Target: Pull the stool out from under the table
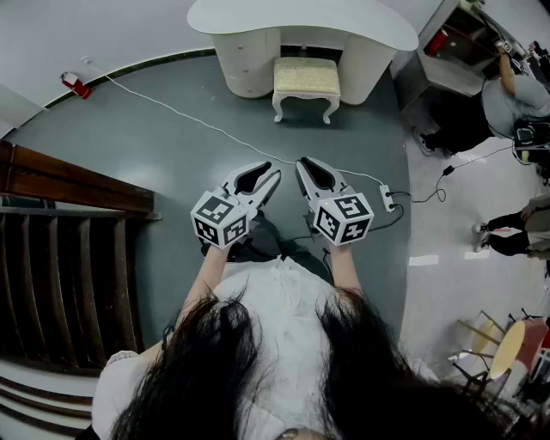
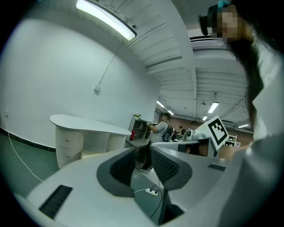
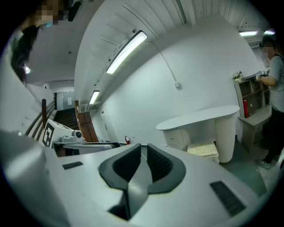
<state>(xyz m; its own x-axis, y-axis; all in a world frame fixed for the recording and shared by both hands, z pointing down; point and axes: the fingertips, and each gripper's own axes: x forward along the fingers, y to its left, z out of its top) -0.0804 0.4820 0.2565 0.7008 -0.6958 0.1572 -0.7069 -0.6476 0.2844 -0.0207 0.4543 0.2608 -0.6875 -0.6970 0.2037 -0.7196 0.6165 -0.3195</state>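
Along the left edge a dark wooden stair railing (image 1: 69, 185) is running down beside the grey floor (image 1: 146, 155). A red fire extinguisher (image 1: 76, 85) is lying at the foot of the wall above it. From there a white cable (image 1: 189, 116) is trailing across the floor towards the middle.

In the centre the wearer is holding both tools out ahead, close together, pointing roughly level towards the far wall. The left gripper (image 1: 275, 175) is sitting with its jaws drawn in to a narrow slit, gripping nothing; only floor is showing through it. Just beside it the right gripper (image 1: 302, 164) is keeping its jaws pressed together, also empty.

Beyond their tips, at the far end of the floor, the white curved table (image 1: 301, 19) is standing against the wall. The stool (image 1: 306, 79), with a cream cushion and white curved legs, is sitting in the gap between the table's two pedestals. Its back part is tucked under the top and its front is poking out. It is well apart from both grippers.

To the right of the grippers a white power strip (image 1: 388, 198) is lying on the floor. Further right a grey shelf unit (image 1: 451, 60) is standing beside the table, and a person (image 1: 507, 99) is reaching into it.
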